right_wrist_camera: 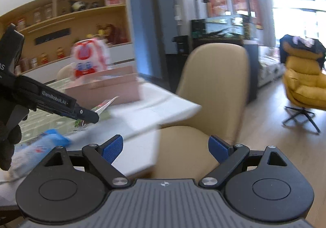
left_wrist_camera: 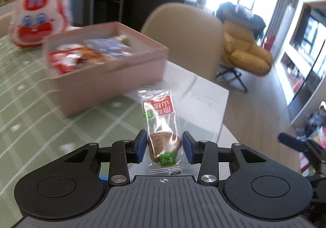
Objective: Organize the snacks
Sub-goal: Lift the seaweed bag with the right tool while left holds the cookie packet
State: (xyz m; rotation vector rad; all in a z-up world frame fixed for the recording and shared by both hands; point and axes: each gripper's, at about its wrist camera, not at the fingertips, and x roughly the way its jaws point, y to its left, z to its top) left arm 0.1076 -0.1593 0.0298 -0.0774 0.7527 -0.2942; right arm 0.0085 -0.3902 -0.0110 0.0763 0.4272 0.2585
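L gripper (left_wrist_camera: 164, 147) is clamped on a clear snack packet (left_wrist_camera: 161, 124) w/ a red label and a brown piece inside; blue pads (left_wrist_camera: 140, 146) press the packet's lower part from both sides, jaws about half-closed. Packet stands upright over the green checked tablecloth (left_wrist_camera: 30, 109), near the pink box (left_wrist_camera: 106, 69) of snacks (box looks blurred). A red-and-white rabbit bag (left_wrist_camera: 38, 22) sits behind the box. R gripper (right_wrist_camera: 166, 147) is spread wide w/ nothing between its pads, over a beige chair (right_wrist_camera: 212, 89). A blue packet (right_wrist_camera: 51, 138), probably another snack, lies on the table.
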